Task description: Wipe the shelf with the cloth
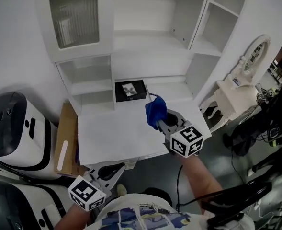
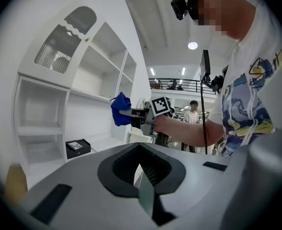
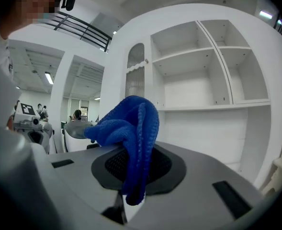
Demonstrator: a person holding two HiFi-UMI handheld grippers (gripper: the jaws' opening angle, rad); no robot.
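Cloth [image 1: 156,110] held, seemingly clear above shelf [image 1: 113,134].

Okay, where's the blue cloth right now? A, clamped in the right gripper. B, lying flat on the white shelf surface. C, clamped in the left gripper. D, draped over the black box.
A: the blue cloth is pinched between the jaws of the right gripper, held up off the shelf, while the left gripper is shut on nothing, low beside the person.
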